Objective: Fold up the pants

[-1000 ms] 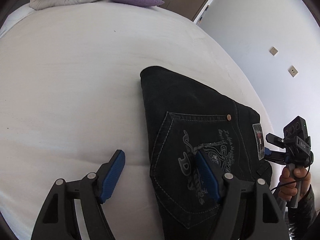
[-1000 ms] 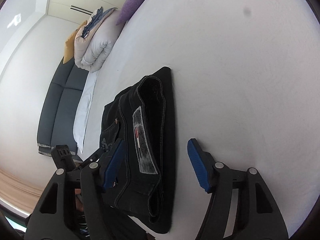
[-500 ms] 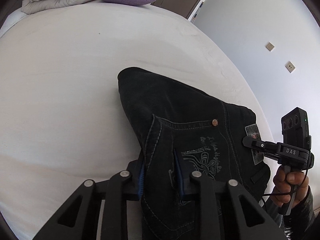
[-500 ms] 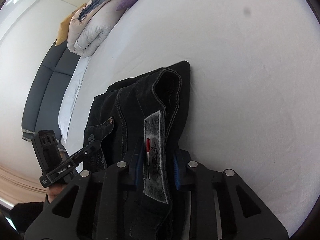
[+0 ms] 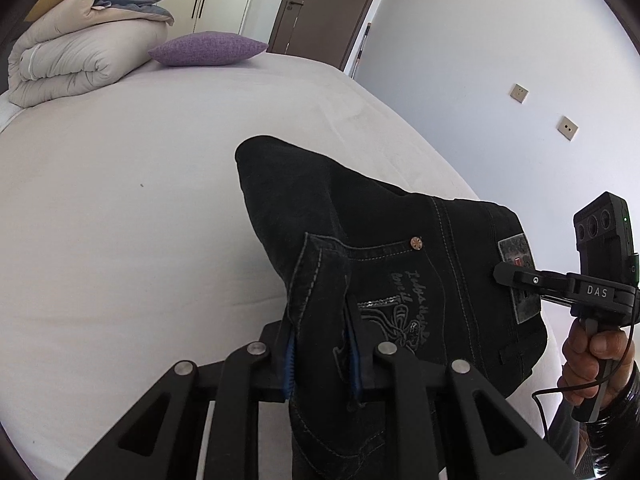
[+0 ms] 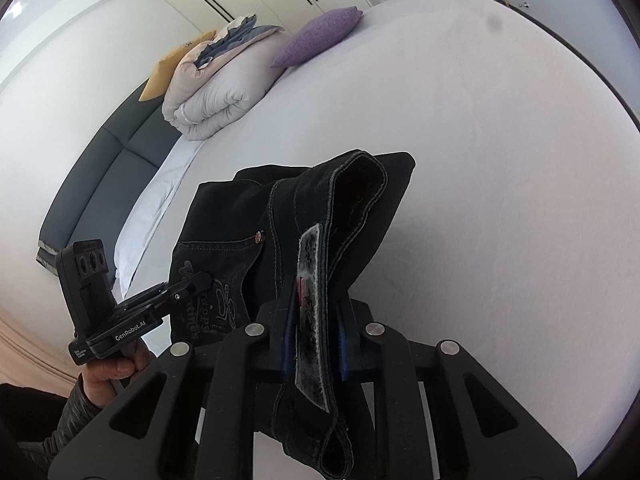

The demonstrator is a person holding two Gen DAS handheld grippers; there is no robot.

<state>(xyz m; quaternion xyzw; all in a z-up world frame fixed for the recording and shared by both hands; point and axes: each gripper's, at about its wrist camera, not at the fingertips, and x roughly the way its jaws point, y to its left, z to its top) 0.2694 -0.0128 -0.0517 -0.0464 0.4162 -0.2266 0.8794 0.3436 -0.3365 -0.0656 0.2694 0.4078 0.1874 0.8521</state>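
The folded black jeans are lifted off the white bed, with an embroidered back pocket and a grey waistband patch. My left gripper is shut on the pocket side of the jeans. My right gripper is shut on the waistband at the patch; it also shows in the left wrist view. The left gripper shows in the right wrist view at the pocket. The jeans hang between both grippers, their far end near the sheet.
A rolled beige duvet and a purple cushion lie at the far end of the bed. A dark sofa stands beside the bed. A wall with sockets and a door are to the right.
Both grippers went from open over the jeans to shut on them. They have since raised the folded jeans off the bed.
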